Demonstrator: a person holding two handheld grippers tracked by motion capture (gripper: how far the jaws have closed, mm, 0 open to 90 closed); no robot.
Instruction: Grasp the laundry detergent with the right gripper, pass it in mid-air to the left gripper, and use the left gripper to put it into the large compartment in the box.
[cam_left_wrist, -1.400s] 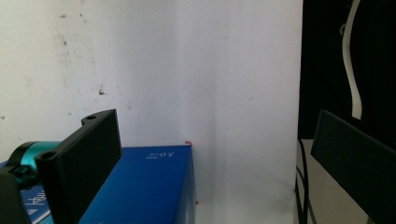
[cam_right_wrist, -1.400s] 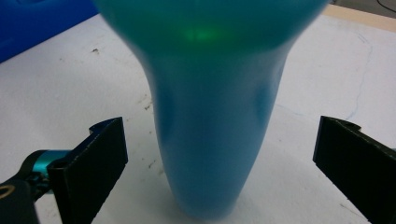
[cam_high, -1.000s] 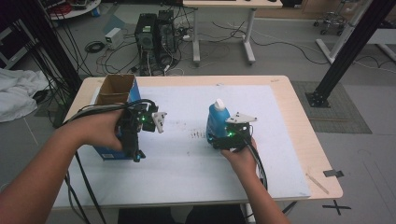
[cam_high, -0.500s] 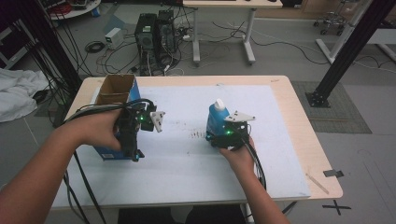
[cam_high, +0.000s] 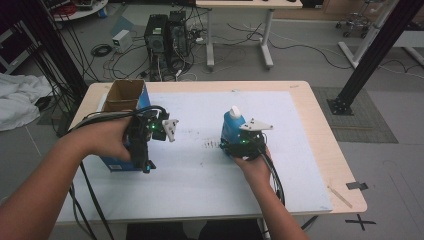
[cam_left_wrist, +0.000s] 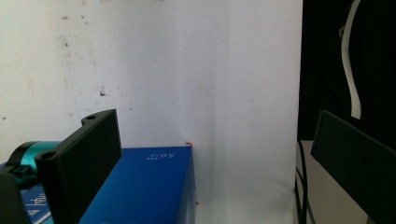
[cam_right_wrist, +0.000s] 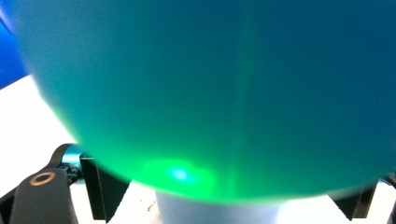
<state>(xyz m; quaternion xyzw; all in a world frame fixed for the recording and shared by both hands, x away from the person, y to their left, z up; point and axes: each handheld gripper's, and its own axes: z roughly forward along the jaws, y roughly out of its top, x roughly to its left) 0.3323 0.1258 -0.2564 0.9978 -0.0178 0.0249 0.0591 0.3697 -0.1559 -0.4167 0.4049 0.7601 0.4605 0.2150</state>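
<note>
Blue carton (cam_high: 122, 127): stands at the bench's (cam_high: 310, 125) left side, top flaps open, brown inside; contents not visible from the high view. Left gripper view shows small inverted print on its blue face (cam_left_wrist: 159, 154), too small to read. Left tool (cam_left_wrist: 210, 158): jaws wide apart, released, the carton's edge low between them, nothing gripped.

Blue bottle (cam_high: 233, 127): upright near mid-bench on the white sheet (cam_high: 200, 175), white cap (cam_high: 234, 110) on top; no label readable. Right tool (cam_high: 240, 145): jaws have just been closing, the bottle between them; whether the pads press on it, cannot tell. In the right gripper view the bottle's body (cam_right_wrist: 210, 84) looms blurred, a green glow on it.
</note>
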